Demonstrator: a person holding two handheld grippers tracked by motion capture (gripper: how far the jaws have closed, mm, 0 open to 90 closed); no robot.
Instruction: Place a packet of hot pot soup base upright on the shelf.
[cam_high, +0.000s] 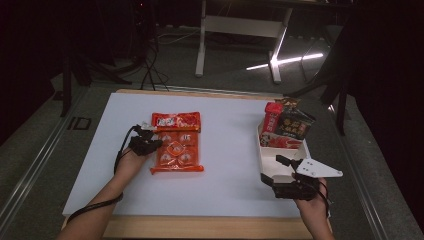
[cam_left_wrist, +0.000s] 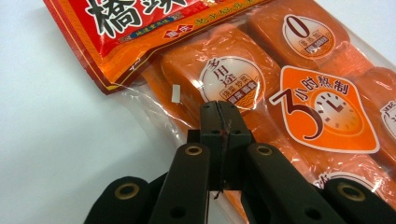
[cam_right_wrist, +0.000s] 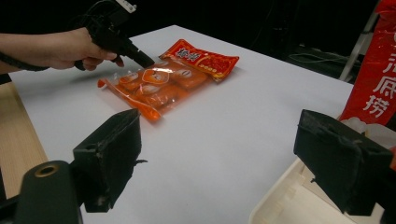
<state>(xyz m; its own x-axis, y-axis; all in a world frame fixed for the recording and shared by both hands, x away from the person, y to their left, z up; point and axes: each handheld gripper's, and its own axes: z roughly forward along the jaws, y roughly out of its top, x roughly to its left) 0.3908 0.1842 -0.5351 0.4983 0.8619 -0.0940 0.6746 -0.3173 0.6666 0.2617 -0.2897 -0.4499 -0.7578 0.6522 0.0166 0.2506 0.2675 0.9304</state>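
Two grippers work one white table (cam_high: 225, 165): the right gripper (cam_high: 280, 167), jaws spread wide, sits at the near end of a white tray (cam_high: 267, 172). Farther off, the left gripper (cam_left_wrist: 219, 114), jaws pressed together and holding nothing, touches one orange snack bag (cam_high: 176, 142) lying flat mid-table.

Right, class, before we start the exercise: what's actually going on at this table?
A person holds a gripper in each hand at a white table. The left gripper has its jaws shut, their tips at the left edge of an orange snack packet lying flat on the table; whether they pinch the clear wrapper cannot be told. The right gripper stands open beside a white tray at the right, which holds a red packet and a dark packet. The orange packet is not yet in the tray.
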